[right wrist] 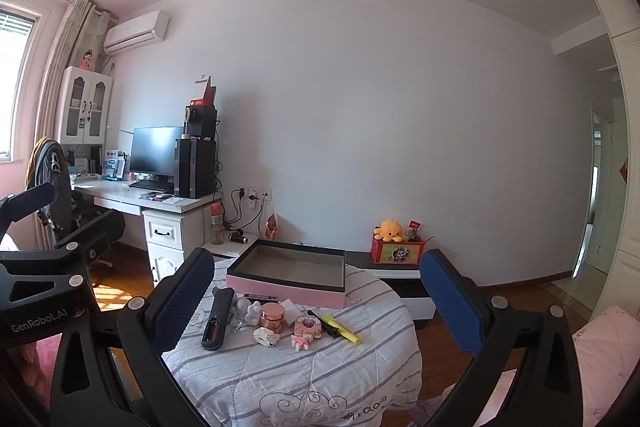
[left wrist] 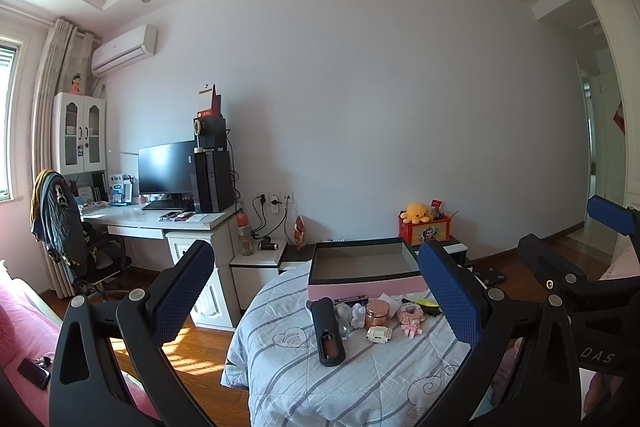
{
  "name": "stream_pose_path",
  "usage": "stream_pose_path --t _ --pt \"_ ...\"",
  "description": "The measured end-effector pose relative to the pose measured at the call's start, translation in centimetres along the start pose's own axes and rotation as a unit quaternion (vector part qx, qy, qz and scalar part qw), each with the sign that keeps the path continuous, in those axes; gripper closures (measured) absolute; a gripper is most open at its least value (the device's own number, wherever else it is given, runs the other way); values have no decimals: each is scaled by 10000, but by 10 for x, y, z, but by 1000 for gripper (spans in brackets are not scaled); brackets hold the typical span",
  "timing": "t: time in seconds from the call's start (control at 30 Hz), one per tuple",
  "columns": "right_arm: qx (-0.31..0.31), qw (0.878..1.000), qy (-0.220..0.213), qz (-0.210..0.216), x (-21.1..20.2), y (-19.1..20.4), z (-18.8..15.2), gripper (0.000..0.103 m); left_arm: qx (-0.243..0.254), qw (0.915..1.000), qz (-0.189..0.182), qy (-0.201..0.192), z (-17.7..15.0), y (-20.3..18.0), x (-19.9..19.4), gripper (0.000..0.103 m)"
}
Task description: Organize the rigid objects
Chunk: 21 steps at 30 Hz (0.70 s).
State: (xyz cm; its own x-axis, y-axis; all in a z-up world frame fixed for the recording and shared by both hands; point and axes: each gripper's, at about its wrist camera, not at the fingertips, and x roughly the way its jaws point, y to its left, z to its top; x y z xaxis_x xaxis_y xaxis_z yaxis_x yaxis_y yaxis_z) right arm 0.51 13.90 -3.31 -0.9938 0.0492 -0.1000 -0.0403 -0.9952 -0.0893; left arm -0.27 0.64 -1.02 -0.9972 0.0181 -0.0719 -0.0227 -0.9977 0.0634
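- The left gripper (left wrist: 316,291) was held wide apart and empty, its two blue-padded fingers (left wrist: 182,291) framing the small things ahead of it.
- The right gripper (right wrist: 316,301) was likewise spread wide and held nothing; its fingers (right wrist: 450,301) framed the same cluster from the other side.
- The things to be sorted lay ahead of and below both grippers, on a striped quilt (right wrist: 300,375), none of them touched by a finger.
- The black remote (left wrist: 328,331) lay nearest the left gripper, just ahead and between its fingers. Its long axis ran away from the gripper, close to the line of the fingers.
- Beyond the remote, further to the right, stood a copper jar (left wrist: 378,313) and a small white brick model (left wrist: 378,335).
- From the right gripper, a yellow highlighter (right wrist: 340,327) lay ahead and near the middle of the gap, slanted across the line of the fingers.
- The pink box (right wrist: 288,277), open and apparently empty, sat just past the cluster, further from both grippers than any loose item.
- Judged from this, the left hand was better placed for the remote, and the right for the highlighter.
- Both grippers were held roughly level, pointed forward across the room rather than down, side by side, with the right gripper's frame visible at the right edge of the left view.
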Motion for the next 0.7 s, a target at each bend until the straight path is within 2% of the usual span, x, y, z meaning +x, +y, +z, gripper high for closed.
stream_pose_path --t 0.4,0.7 --pt "16 10000 48 -29 4 -1 -2 0 -42 9999 50 104 -5 6 8 0" --pt "9 9998 175 -89 26 -5 -8 0 -9 9996 61 262 -16 8 34 0"
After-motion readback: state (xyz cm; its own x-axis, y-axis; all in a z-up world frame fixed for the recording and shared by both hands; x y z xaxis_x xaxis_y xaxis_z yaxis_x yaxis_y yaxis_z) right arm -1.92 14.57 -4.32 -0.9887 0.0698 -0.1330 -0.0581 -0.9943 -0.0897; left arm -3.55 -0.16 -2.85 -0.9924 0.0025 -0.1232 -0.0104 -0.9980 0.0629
